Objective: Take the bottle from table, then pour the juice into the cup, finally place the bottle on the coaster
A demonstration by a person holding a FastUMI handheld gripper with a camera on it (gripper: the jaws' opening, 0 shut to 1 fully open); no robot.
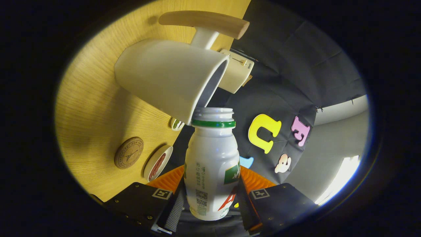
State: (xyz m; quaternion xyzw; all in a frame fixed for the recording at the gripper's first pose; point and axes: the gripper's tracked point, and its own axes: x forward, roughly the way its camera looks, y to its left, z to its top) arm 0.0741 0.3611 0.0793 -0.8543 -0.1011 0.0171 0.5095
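Observation:
My gripper (pixel 210 194) is shut on a white plastic bottle (pixel 212 164) with a green neck ring and an open mouth, held between both fingers. The whole view is rolled over, so the wooden table (pixel 95 108) stands nearly on edge. The bottle's mouth is right at the rim of a white cup (pixel 167 79) with a wooden handle (pixel 207 23). The cup's opening faces the bottle. A round cork coaster (pixel 129 153) lies on the table beside the cup, nearer my fingers. No juice stream can be made out.
A small white dish (pixel 158 163) with something reddish in it sits near the coaster. A white box-like device (pixel 238 72) stands behind the cup at the table's edge. A small green-patterned object (pixel 177 124) peeks out under the cup.

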